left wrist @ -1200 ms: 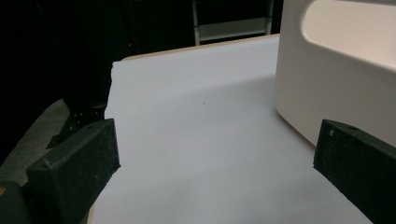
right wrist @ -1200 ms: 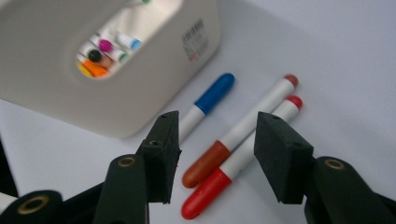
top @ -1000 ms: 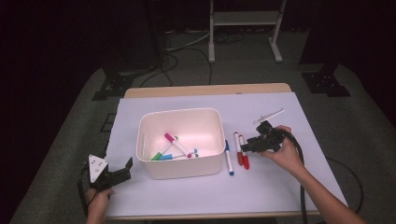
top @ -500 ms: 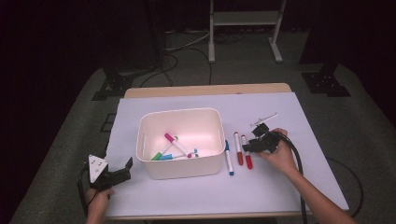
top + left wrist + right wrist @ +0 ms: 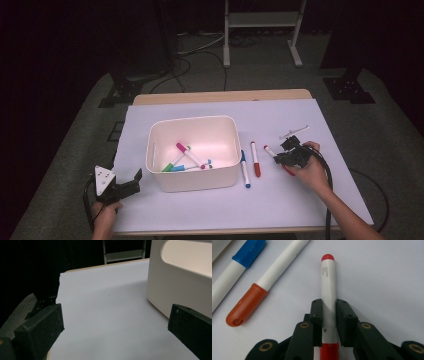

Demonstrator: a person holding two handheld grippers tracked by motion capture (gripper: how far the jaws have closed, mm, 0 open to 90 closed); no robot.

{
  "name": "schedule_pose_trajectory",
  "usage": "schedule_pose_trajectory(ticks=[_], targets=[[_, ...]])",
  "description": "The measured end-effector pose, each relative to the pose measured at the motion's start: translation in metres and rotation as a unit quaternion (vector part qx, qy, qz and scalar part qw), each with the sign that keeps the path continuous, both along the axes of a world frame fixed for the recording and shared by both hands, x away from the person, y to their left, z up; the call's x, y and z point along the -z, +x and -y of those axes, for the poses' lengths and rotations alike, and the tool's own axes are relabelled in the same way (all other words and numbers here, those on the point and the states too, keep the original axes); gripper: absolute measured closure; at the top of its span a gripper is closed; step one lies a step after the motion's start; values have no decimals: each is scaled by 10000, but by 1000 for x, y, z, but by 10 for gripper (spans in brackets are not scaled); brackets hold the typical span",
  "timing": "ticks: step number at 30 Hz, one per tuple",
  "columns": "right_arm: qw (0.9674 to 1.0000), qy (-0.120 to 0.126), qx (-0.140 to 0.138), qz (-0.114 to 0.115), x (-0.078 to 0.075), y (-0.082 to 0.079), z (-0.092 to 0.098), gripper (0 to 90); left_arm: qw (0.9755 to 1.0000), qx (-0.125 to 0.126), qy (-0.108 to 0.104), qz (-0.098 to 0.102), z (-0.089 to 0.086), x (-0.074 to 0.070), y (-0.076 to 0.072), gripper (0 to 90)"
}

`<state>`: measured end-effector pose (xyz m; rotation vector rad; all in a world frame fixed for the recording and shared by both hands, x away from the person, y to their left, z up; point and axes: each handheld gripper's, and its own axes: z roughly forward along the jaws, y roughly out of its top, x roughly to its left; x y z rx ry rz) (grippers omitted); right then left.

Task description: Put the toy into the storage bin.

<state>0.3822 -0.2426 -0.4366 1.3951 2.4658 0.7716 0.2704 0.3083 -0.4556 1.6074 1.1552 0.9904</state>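
A white marker with a red cap [image 5: 328, 287] lies on the white sheet, right of the white bin [image 5: 192, 121]. My right gripper [image 5: 329, 307] has just been closing and now stands shut on the marker's barrel, low at the table [image 5: 282, 156]. The marker's red end [image 5: 270, 150] sticks out toward the bin. At the table's front left corner my left gripper [image 5: 131, 184] rests open with nothing between its fingers [image 5: 42, 327]. It faces the bin's outer wall [image 5: 180, 282].
An orange-capped marker [image 5: 255, 159] and a blue-capped marker [image 5: 244, 170] lie between the bin and my right gripper. Several coloured markers [image 5: 189, 155] lie inside the bin. A thin white stick-like item [image 5: 294, 132] lies behind my right hand.
My right gripper has sunk toward the table and its jaws have closed around the red marker. The left gripper has stayed where it was.
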Motion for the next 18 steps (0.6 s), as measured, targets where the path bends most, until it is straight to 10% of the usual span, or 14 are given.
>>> schedule_pose_trajectory(ticks=[18], targets=[[9943,938,-496,-110,-47,-26,7,756,10000,-7,9,10,0,0,0,0]])
